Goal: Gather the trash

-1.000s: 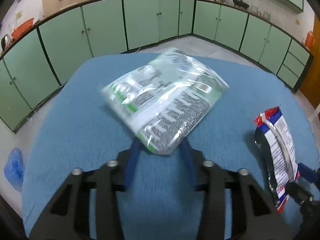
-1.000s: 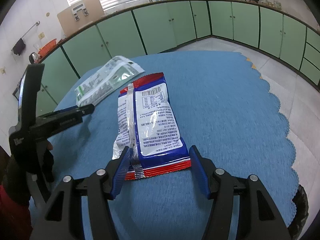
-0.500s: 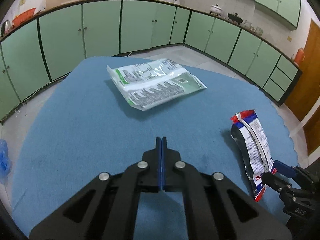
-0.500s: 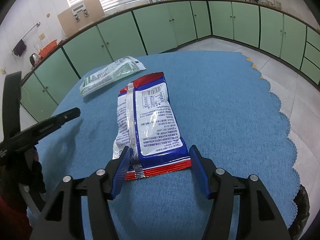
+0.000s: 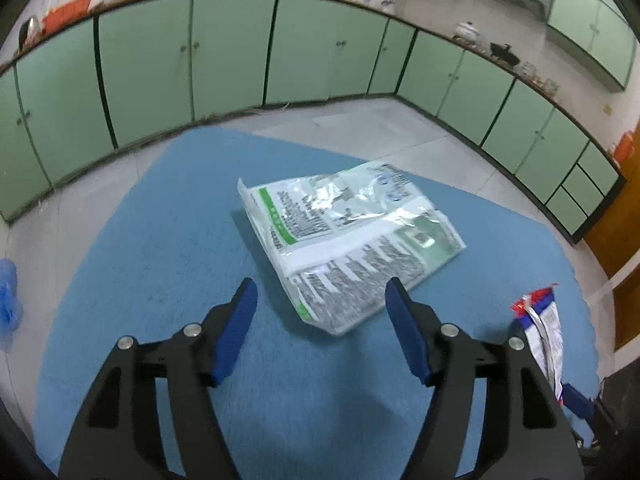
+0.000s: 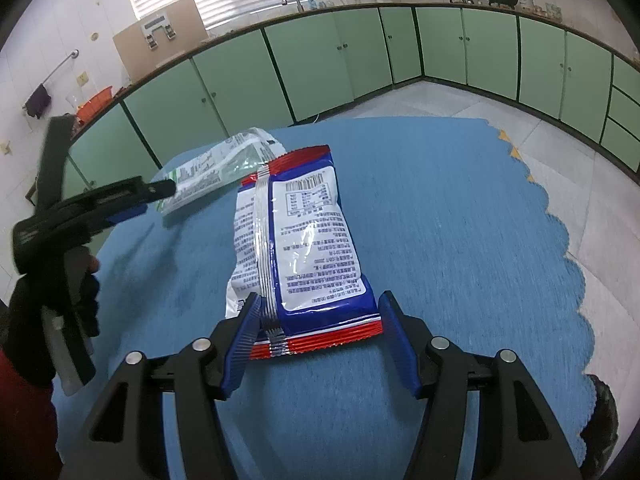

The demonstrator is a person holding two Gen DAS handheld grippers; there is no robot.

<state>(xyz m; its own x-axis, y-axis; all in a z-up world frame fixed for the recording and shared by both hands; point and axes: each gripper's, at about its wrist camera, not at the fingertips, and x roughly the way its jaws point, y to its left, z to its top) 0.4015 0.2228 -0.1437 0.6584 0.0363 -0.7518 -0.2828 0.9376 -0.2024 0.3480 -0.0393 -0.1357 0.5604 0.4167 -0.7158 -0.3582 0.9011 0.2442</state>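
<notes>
Two wrappers lie on my blue-clothed tabletop (image 6: 460,208), and both sit toward my near-left part of it. The far and right stretches of the cloth are bare, running out to a scalloped edge on the right with tiled floor (image 6: 560,136) beyond. Green cabinets (image 5: 232,52) ring the room well back from the tabletop.

My left hand-held gripper (image 5: 320,320) has just been opening its jaws, and they now stand wide with nothing pressed between them. The green-and-white wrapper (image 5: 348,240) lies flat on the cloth just ahead; its near corner reaches in between my blue fingertips (image 5: 236,320) without touching either pad, as far as I can tell.

My right hand-held gripper (image 6: 316,340) straddles the near, red-crimped end of the red-white-and-blue snack wrapper (image 6: 304,248). The left pad sits right against the wrapper's folded seam, while a sliver of gap shows at the right pad, so I read the jaws as open around it rather than clamped. The wrapper lies flat, printed back up, pointing away from me.

From the right wrist view, the green-and-white wrapper sits just behind and left of the snack wrapper, their far corners close together. My gloved left hand (image 6: 48,320) holds its tool at the left edge of the tabletop.

Count: two wrappers, two hand-held grippers, one tabletop.
</notes>
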